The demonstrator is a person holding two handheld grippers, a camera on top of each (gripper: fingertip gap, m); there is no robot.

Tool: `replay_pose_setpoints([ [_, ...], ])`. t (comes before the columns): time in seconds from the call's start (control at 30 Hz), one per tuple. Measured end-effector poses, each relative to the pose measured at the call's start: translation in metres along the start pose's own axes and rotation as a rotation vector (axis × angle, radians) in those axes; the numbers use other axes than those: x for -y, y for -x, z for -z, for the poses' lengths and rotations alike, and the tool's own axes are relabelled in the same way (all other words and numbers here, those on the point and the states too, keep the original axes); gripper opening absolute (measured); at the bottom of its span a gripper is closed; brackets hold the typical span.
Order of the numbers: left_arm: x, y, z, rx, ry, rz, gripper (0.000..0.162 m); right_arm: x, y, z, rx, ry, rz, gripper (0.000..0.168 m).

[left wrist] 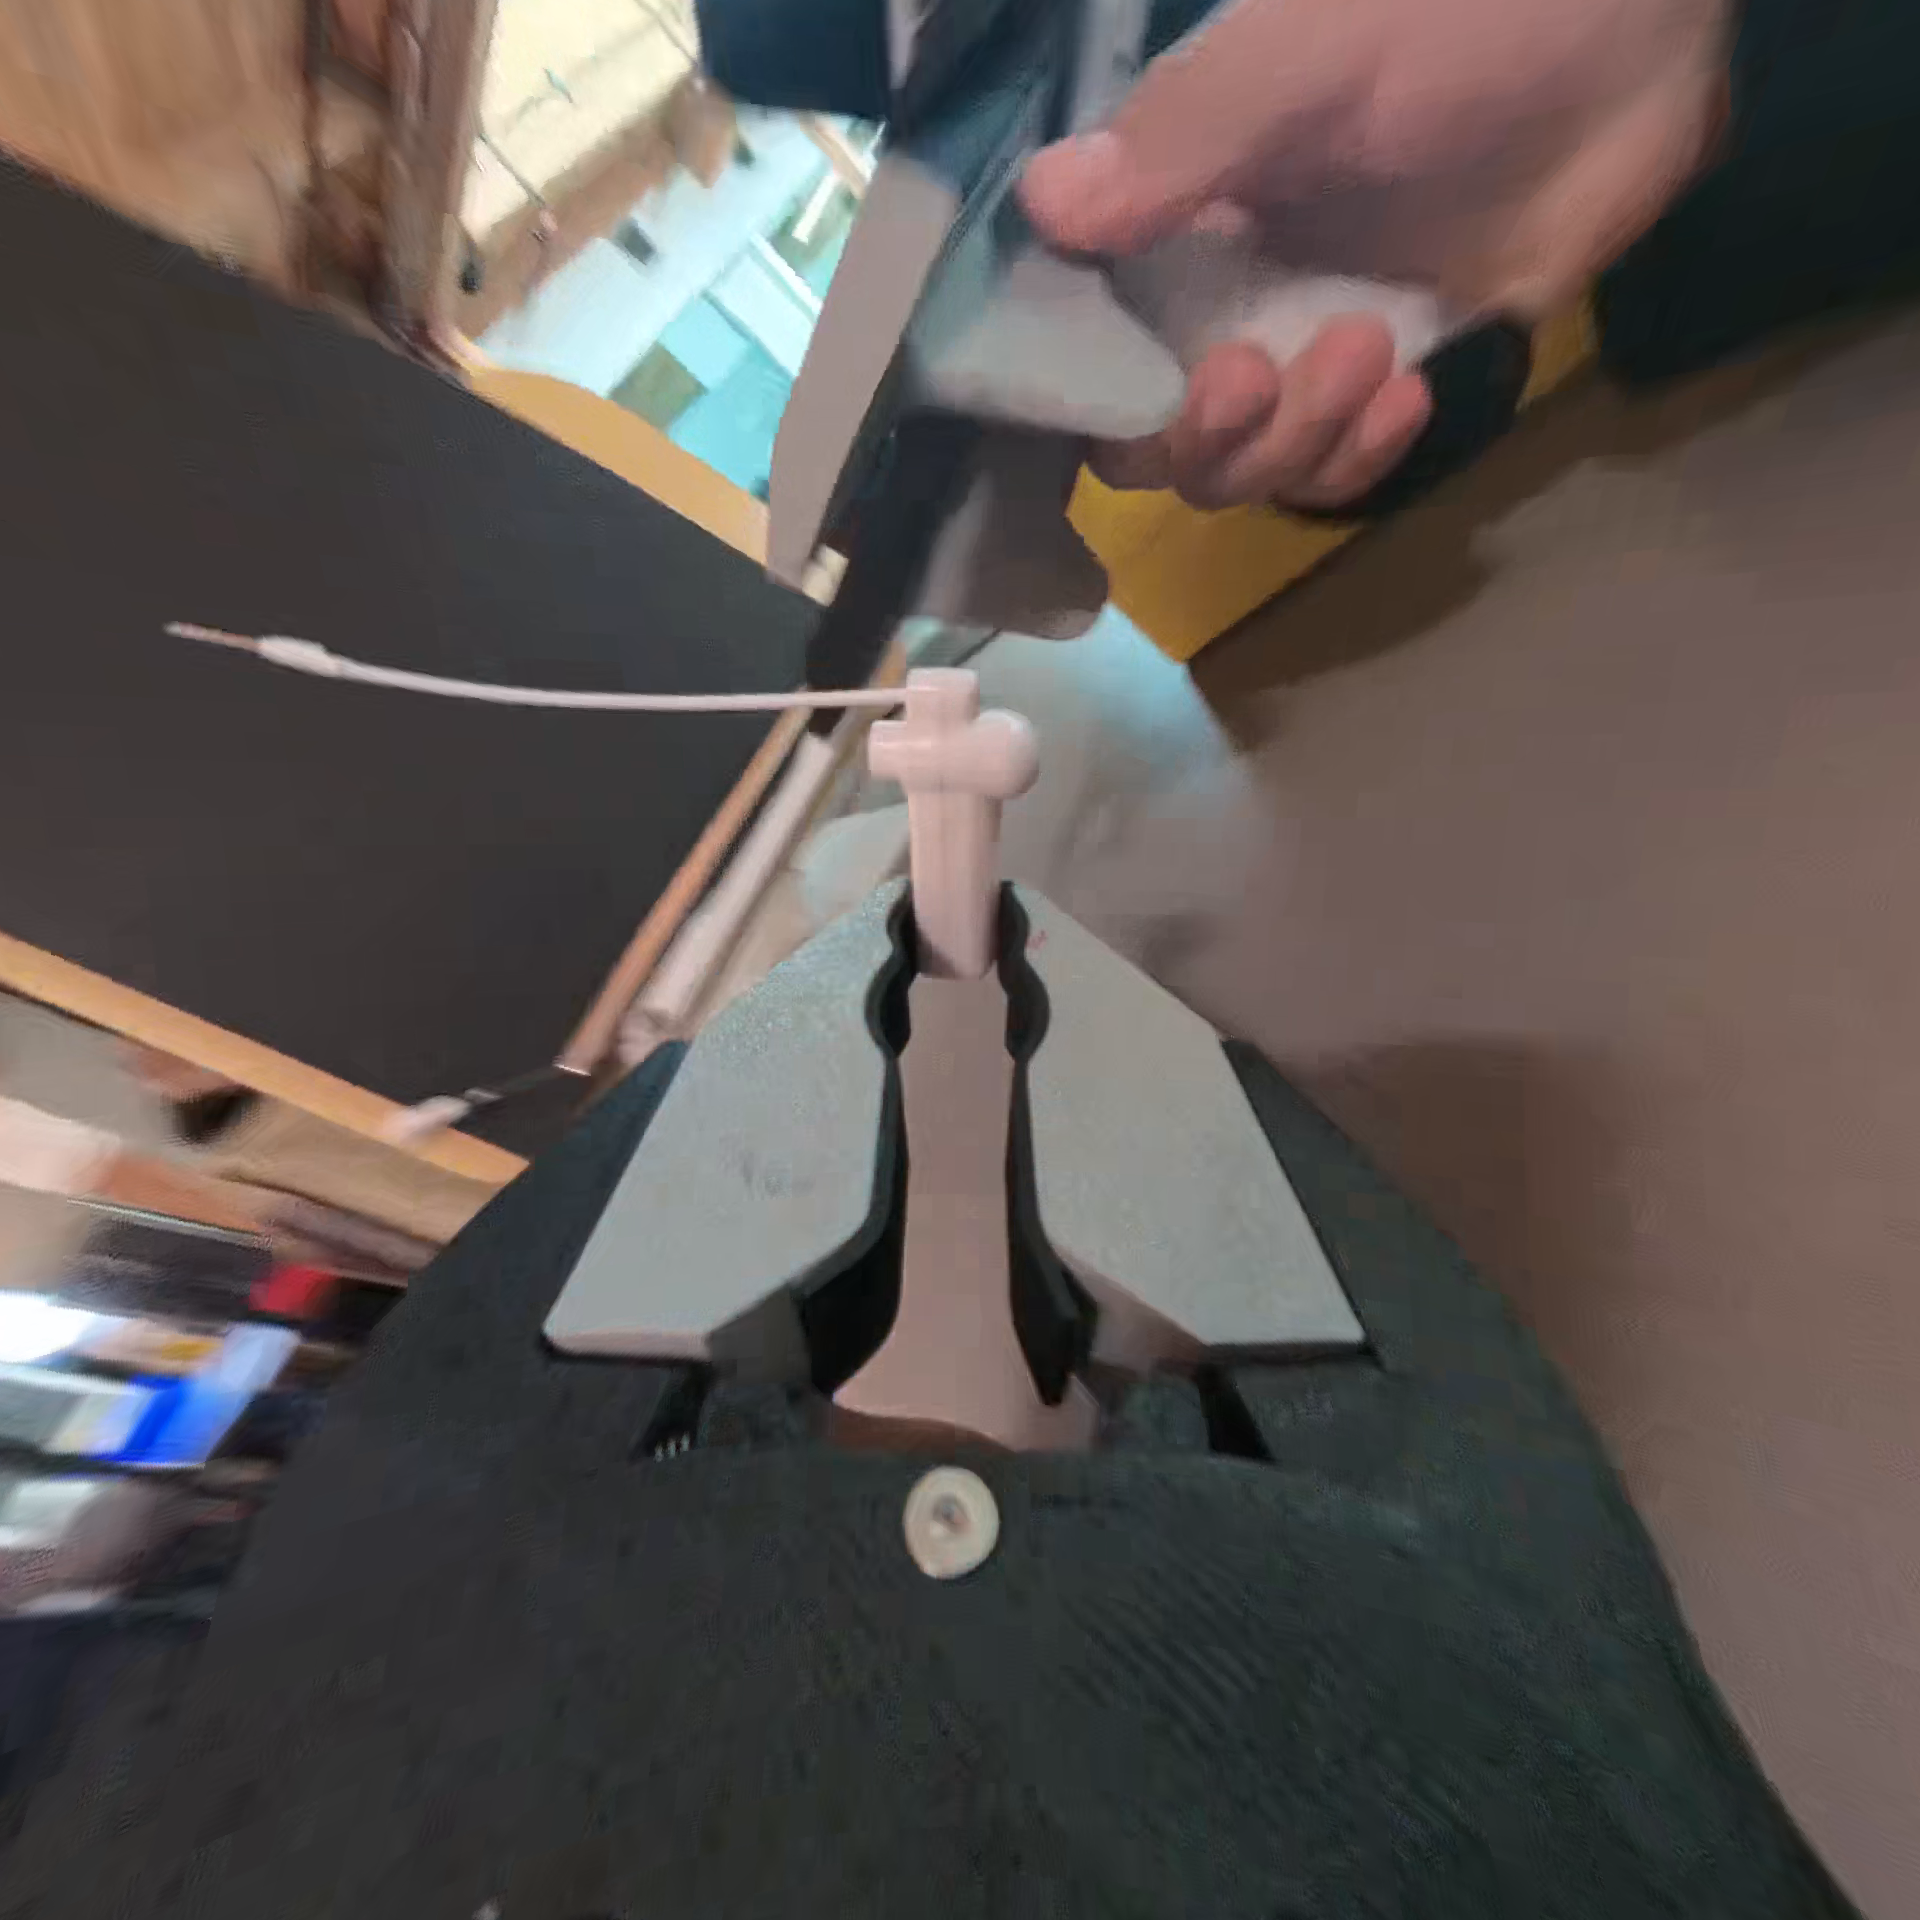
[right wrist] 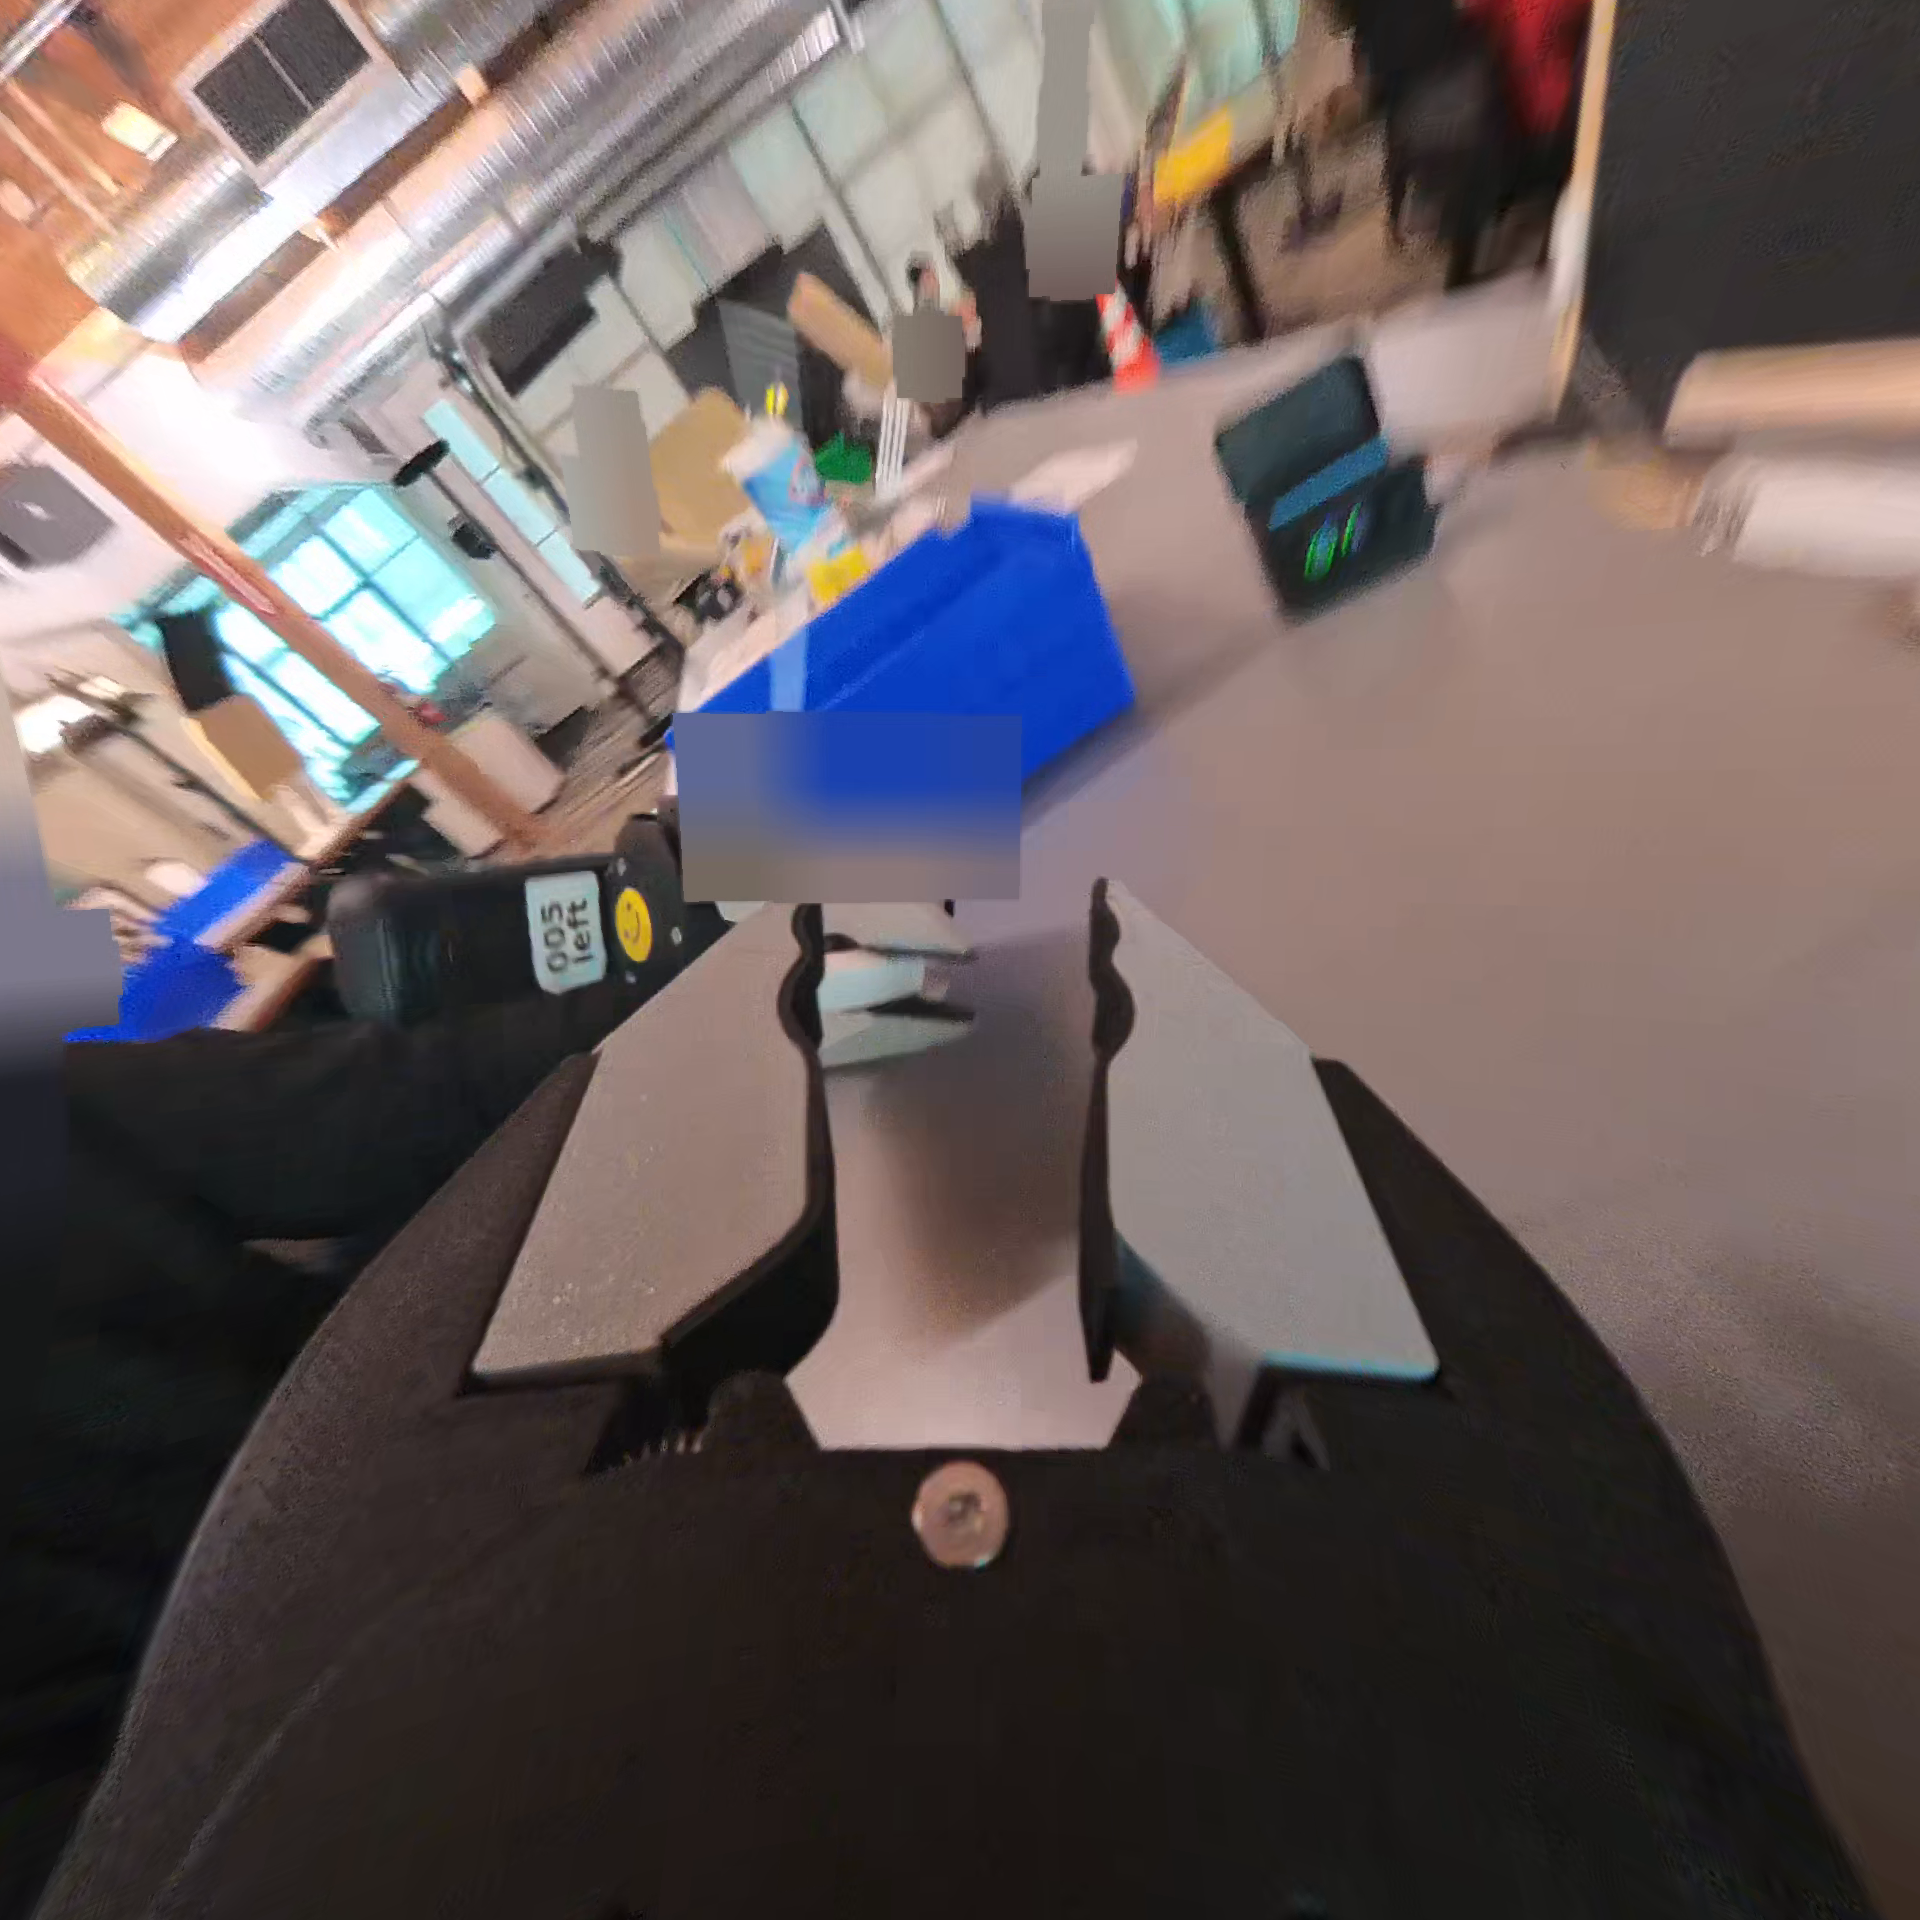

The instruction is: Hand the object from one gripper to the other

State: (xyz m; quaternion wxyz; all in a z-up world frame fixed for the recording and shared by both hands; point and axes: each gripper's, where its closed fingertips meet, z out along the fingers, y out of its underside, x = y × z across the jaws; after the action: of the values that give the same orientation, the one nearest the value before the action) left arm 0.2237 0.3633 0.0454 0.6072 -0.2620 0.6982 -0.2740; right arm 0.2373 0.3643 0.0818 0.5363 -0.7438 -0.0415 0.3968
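Left tool [left wrist: 958, 914]: closed on the object [left wrist: 951, 821], pinched at the very tips of its grey fingers [left wrist: 769, 1122]. The object is a small pale pink-white plastic piece, a flat upright stem with two short crossbars near its top, the nearer bar ending in a rounded knob on the right. A thin white cable [left wrist: 499, 691] runs left from its top and ends in a small metal-tipped plug. It is held upright, off the grey counter [left wrist: 1558, 935], with only the lower stem between the fingers.

Right tool [right wrist: 951, 935]: open, a clear gap between the fingertips, nothing in it. In the left wrist view it appears blurred, far and above the object, gripped by a hand [left wrist: 1340, 260]; whether it touches the object is unclear.

Beyond the right tool: a blue bin [right wrist: 966, 634] on the counter, and part of the left tool's black body at left.
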Motion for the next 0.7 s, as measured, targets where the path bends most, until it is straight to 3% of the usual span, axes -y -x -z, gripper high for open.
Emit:
replay_pose_setpoints([
  [0.03, -0.001, -0.002, -0.001, -0.054, -0.005, 0.128, 0.012, 0.010, 0.005, 0.004, -0.011, -0.058, 0.099, 0.054],
  [0.13, 0.000, -0.004, -0.001, -0.187, -0.036, 0.438, 0.012, 0.015, 0.030, 0.007, 0.015, -0.086, 0.345, 0.057],
  [0.27, 0.012, -0.030, 0.009, -0.496, -0.048, 0.762, 0.012, -0.019, 0.039, -0.005, -0.052, 0.096, 0.648, 0.051],
  [0.37, 0.012, -0.053, 0.020, -0.723, 0.033, 0.959, 0.012, -0.042, 0.028, -0.014, -0.165, 0.228, 0.859, 0.046],
  [0.47, 0.017, -0.062, 0.030, -0.906, 0.061, 1.203, 0.012, -0.056, 0.025, -0.018, -0.206, 0.293, 0.981, 0.038],
  [0.57, 0.012, -0.072, 0.034, -0.975, 0.115, 1.242, 0.012, -0.071, 0.028, -0.022, -0.172, 0.359, 0.996, 0.037],
  [0.7, 0.016, -0.077, 0.034, -0.970, 0.110, 1.169, 0.012, -0.080, 0.033, -0.026, -0.069, 0.382, 0.825, 0.042],
])
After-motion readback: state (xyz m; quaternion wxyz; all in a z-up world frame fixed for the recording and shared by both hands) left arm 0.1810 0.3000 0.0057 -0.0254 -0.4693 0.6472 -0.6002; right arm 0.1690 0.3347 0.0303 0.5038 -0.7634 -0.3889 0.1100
